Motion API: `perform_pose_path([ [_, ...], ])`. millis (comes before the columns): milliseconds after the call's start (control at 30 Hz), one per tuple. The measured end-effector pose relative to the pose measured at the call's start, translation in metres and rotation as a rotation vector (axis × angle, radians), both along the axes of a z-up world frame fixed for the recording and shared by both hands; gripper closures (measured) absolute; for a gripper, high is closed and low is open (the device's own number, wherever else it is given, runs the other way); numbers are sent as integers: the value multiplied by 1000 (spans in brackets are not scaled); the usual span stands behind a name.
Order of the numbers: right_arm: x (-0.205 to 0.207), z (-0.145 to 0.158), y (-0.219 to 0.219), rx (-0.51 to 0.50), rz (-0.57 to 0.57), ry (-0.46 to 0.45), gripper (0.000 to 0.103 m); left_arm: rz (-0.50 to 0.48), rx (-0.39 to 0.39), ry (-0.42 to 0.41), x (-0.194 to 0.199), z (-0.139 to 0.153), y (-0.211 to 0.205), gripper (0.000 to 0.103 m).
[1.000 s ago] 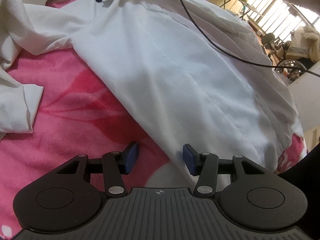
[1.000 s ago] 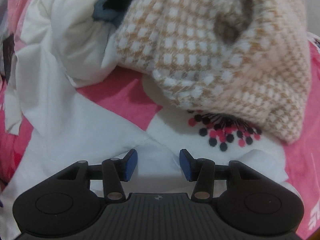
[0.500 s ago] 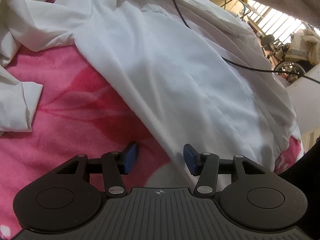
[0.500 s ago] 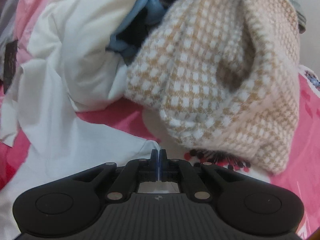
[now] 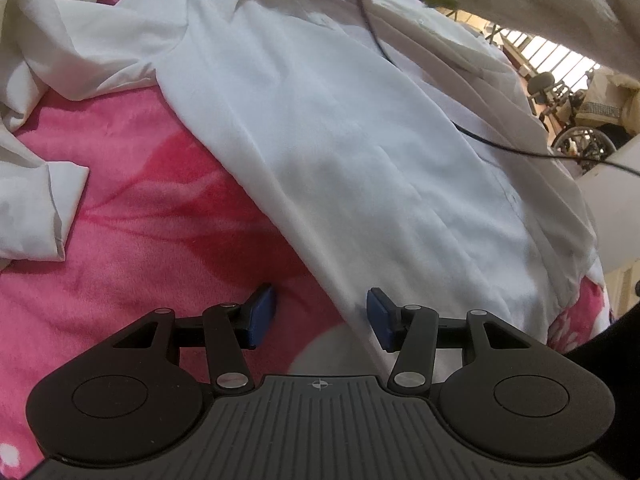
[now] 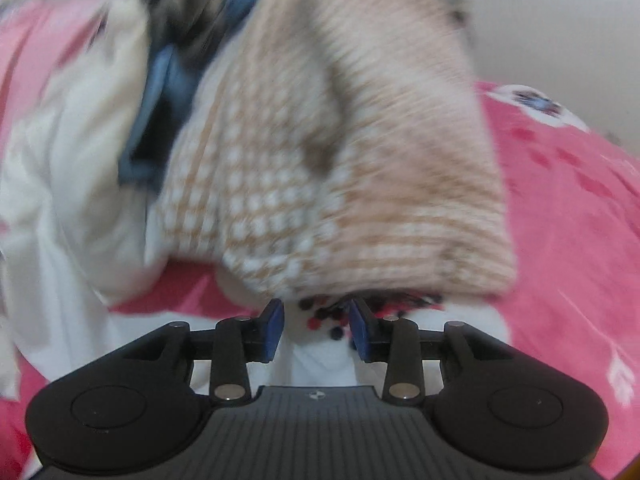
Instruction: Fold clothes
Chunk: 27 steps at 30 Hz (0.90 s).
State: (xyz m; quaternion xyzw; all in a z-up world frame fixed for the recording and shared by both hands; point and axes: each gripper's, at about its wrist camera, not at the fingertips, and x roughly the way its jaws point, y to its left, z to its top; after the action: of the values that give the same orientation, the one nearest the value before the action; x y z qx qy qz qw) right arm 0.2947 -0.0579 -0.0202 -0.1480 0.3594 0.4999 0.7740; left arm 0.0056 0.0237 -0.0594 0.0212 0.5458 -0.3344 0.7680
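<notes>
Left wrist: black cable (image 5: 472, 136) across white shirt (image 5: 340, 128) on pink blanket (image 5: 140, 240); shirt hem at left gripper (image 5: 320, 316), jaws apart, empty. Right gripper (image 6: 316, 328) just reopened, nothing gripped, checked sweater (image 6: 340, 160) ahead.

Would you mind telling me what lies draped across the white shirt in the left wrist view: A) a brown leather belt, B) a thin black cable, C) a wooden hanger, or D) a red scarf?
B: a thin black cable runs across the white shirt, which lies on the pink blanket.
</notes>
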Motion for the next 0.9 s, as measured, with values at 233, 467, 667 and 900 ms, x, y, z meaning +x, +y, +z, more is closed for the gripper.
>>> perform_pose_path([
  [233, -10, 40, -76, 99, -176, 101, 65, 35, -13, 9, 0, 2, 3, 53],
  [467, -40, -2, -96, -46, -310, 204, 66, 83, -29, -5, -8, 2, 7, 53],
  [667, -34, -40, -88, -66, -441, 268, 68, 99, -9, -13, -10, 4, 4, 53],
  [900, -34, -44, -85, -17, -444, 304, 103, 105, 1, -11, -10, 4, 2, 53],
])
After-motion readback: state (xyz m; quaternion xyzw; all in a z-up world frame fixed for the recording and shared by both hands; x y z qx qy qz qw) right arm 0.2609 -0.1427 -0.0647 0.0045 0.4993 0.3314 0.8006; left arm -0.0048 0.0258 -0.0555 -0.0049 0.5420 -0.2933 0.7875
